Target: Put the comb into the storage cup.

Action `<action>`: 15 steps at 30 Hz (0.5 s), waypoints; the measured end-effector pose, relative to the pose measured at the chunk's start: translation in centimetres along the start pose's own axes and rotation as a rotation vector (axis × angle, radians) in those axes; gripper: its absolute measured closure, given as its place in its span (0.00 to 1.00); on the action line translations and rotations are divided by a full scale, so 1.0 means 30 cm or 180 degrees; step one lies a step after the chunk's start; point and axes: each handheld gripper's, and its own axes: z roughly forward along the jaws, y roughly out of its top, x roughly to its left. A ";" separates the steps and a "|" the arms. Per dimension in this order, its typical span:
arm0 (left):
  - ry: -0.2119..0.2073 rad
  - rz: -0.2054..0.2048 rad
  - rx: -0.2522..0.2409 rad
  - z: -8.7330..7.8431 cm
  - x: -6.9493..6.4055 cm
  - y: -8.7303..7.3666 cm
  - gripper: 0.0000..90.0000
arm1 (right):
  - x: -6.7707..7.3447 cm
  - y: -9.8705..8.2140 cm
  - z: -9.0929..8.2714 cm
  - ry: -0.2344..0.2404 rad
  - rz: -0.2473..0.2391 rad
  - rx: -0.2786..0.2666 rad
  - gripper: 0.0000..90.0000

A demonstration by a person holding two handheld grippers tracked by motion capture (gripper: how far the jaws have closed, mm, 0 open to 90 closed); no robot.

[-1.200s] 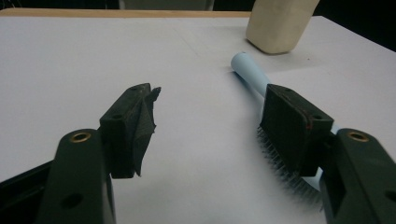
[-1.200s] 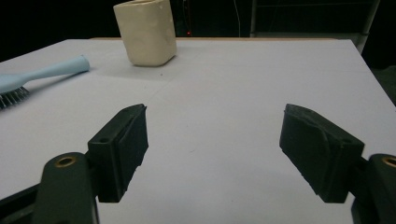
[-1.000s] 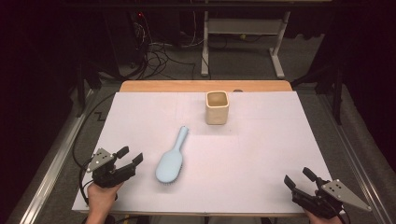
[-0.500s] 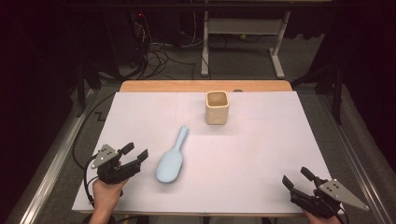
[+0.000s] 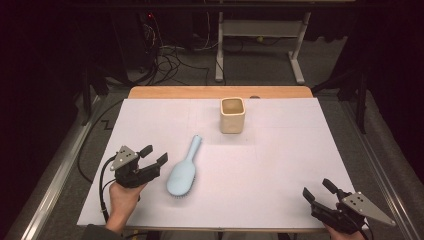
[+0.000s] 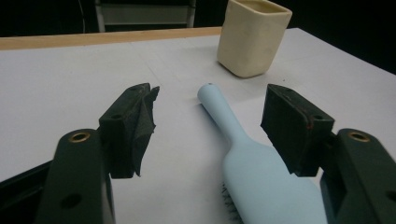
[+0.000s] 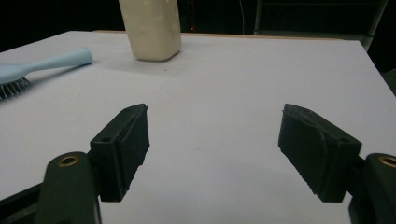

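Observation:
A light blue hairbrush (image 5: 184, 171) lies bristles down on the white table cover (image 5: 280, 170), its handle pointing toward the far side. In the left gripper view the hairbrush (image 6: 261, 172) reaches in between the jaws from the right, and nothing presses on it. My left gripper (image 5: 154, 156) is open just left of the brush head, held by a hand at the near left. A cream square cup (image 5: 232, 115) stands upright at the far middle. My right gripper (image 5: 317, 189) is open at the near right corner with nothing between its jaws.
The wooden table edge (image 5: 220, 92) runs along the far side. Behind it are cables on the floor (image 5: 175, 55) and a white desk frame (image 5: 260, 35). A metal rail (image 5: 55, 180) borders the table's left side.
My left gripper has moved right and slightly up, closer to the hairbrush head. The right gripper has stayed where it was.

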 end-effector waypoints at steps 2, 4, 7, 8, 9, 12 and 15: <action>-0.0001 -0.0003 -0.0001 0.002 -0.003 0.002 0.39 | -0.003 0.000 0.000 -0.0003 0.0024 0.0000 0.28; -0.0004 0.0038 0.0025 0.010 -0.007 0.006 0.39 | -0.009 0.000 0.001 -0.0022 0.0061 -0.0004 0.28; -0.0037 0.0066 0.0043 0.027 -0.015 0.006 0.39 | -0.005 0.001 -0.001 -0.0046 0.0033 -0.0028 0.29; -0.0044 0.0077 0.0048 0.033 -0.017 0.006 0.39 | -0.001 0.002 -0.002 -0.0056 0.0010 -0.0032 0.29; -0.0053 0.0081 0.0055 0.038 -0.020 0.009 0.39 | 0.003 0.003 -0.002 -0.0055 0.0002 -0.0034 0.29; -0.0058 0.0100 0.0032 0.046 -0.026 0.021 0.39 | 0.007 0.002 -0.002 -0.0044 -0.0043 -0.0028 0.29; -0.0055 0.0075 0.0030 0.057 -0.027 0.025 0.39 | 0.006 0.003 -0.003 -0.0025 -0.0026 -0.0021 0.29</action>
